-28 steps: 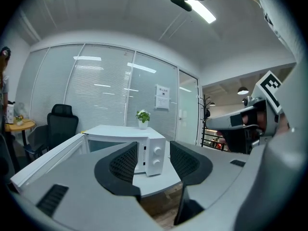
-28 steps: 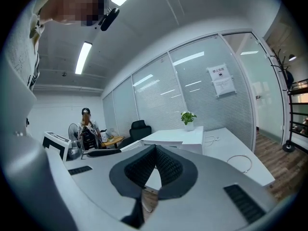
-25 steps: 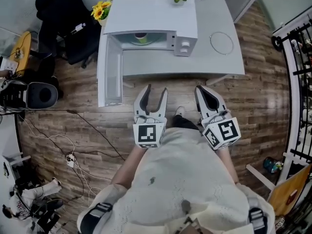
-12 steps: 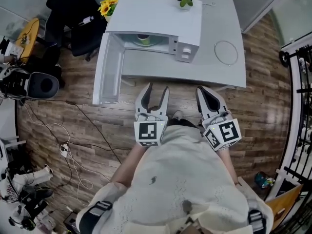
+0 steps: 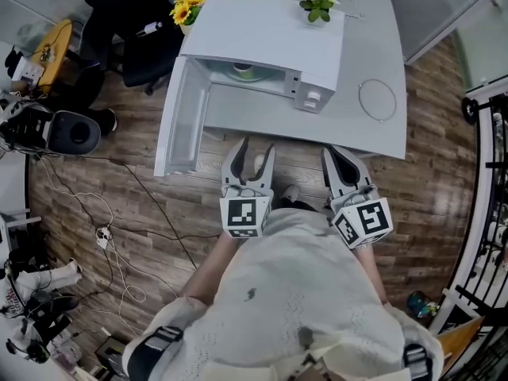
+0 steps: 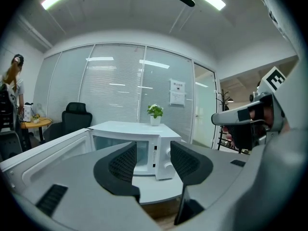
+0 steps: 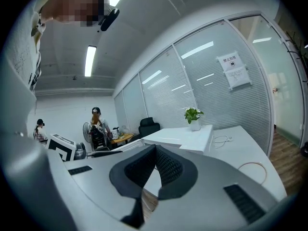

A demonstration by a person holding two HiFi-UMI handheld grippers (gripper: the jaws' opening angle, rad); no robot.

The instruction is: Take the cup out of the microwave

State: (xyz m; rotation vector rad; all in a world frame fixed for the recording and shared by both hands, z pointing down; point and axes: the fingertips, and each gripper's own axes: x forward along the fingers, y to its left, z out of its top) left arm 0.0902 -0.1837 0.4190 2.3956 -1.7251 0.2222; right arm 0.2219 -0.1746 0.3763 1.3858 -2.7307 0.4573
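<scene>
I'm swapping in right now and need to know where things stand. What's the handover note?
Left gripper: open, empty.
Right gripper: shut, empty.
Both hang short of the table.
Microwave on the table, door open; cup inside, partly seen.
Done: door open.
To do: reach in, grip cup, bring it out.

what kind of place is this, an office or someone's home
Most likely an office or lab room, not a home: glass partition walls with blinds, a black office chair, and a white table carrying a microwave.
</scene>
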